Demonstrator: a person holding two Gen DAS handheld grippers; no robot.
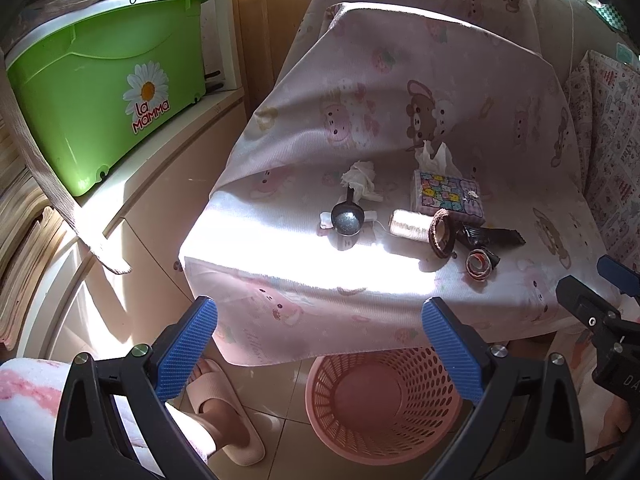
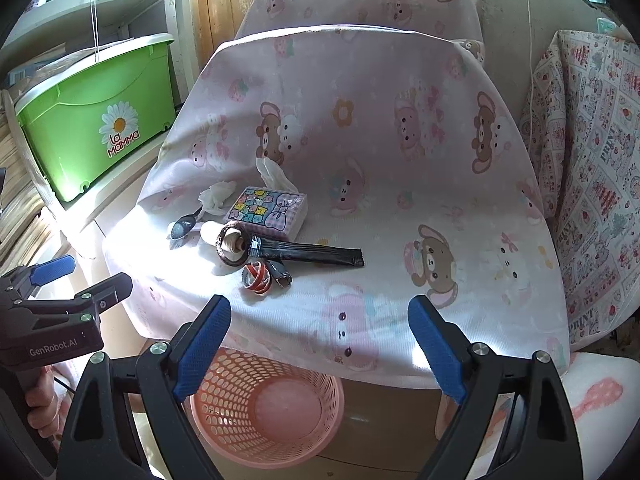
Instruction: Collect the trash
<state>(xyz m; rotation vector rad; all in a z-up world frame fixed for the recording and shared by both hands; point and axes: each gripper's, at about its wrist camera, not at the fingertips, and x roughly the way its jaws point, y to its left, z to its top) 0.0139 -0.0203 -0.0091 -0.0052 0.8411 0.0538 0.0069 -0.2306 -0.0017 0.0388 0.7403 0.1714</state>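
One crumpled white tissue (image 1: 361, 180) lies on the pink bear-print cloth (image 1: 400, 92), at about 11 o'clock from the tissue pack (image 1: 448, 196), touching the handle of one metal spoon (image 1: 346, 218). One long black wrapper (image 2: 308, 257) stretches toward 3 o'clock from the thread spool (image 2: 224, 238), and one small red-and-white crumpled wrapper (image 2: 258, 277), possibly foil, sits at its 7 o'clock. One pink basket (image 2: 266, 404) stands on the floor below. The left gripper (image 1: 320, 344) and right gripper (image 2: 320, 344) both hang with fingers spread apart, holding nothing.
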